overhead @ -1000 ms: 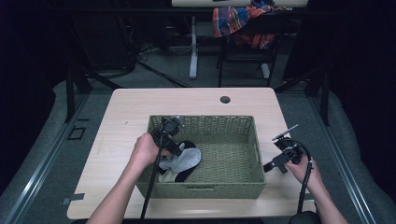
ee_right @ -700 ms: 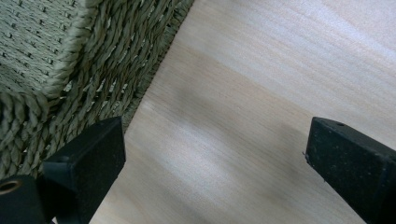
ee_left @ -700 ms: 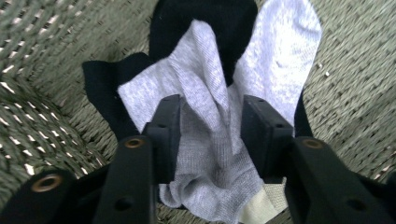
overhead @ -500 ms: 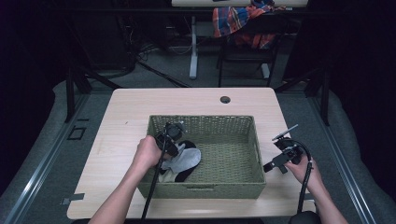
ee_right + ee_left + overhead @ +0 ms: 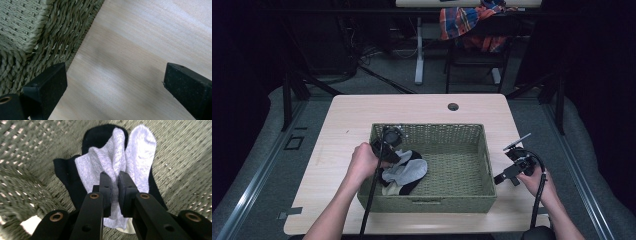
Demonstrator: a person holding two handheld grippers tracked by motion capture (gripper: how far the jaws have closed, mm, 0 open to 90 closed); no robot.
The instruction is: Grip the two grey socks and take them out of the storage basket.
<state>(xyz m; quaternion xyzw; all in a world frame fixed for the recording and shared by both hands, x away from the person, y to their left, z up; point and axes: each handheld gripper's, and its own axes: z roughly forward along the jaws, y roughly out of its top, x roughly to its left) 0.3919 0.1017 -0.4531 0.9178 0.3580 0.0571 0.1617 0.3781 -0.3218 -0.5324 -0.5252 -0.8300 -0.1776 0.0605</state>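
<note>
Gripping: left gripper [image 5: 113, 183] has its jaws just closed on a fold of the grey sock [image 5: 117, 162], pinched tight.
Sock place: near-left corner of the wicker basket [image 5: 472, 200], on top of a black sock [image 5: 67, 180].
Next: likely lift straight up, clearing the basket wall.
Snag risk: black sock may drag along.
Right gripper [image 5: 115, 82]: jaws wide apart, empty, over the table [image 5: 140, 37] right of the basket.

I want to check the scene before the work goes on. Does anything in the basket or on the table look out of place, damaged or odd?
Nothing stands out. The socks lie in a loose heap in the left part of the green woven basket; the left tongs pinch a grey one. The right tongs are open above the bare table. No spill or damage shows.
</note>
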